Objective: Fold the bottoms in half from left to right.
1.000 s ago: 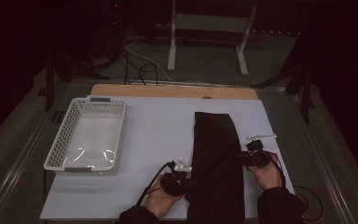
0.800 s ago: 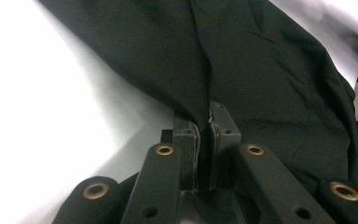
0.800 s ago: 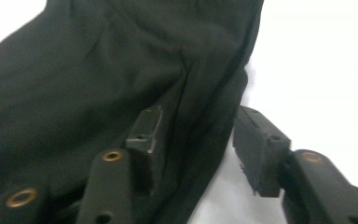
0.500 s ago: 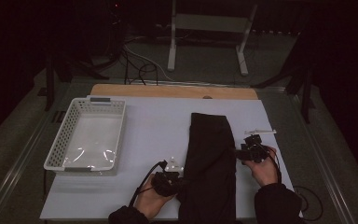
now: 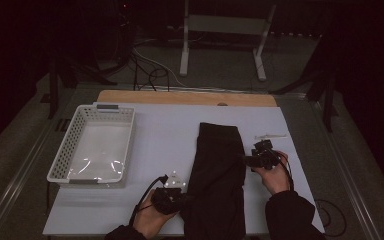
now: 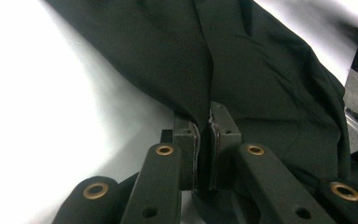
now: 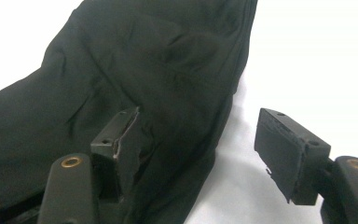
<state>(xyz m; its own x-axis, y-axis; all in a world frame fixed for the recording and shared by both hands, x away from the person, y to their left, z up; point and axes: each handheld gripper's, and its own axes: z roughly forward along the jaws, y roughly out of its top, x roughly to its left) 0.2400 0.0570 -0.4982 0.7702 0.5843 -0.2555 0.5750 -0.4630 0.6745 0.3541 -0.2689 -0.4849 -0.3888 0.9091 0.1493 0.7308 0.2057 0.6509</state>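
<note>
Black garment (image 5: pixel 219 175) lying right of the white basket (image 5: pixel 94 145), left gripper (image 6: pixel 204 140) clamped on its fold, right gripper (image 7: pixel 196 140) just opening, nothing pinched, at its right edge.

Black garment (image 5: pixel 219 175), white basket (image 5: pixel 93 145), seemingly white table (image 5: pixel 165 135)
</note>
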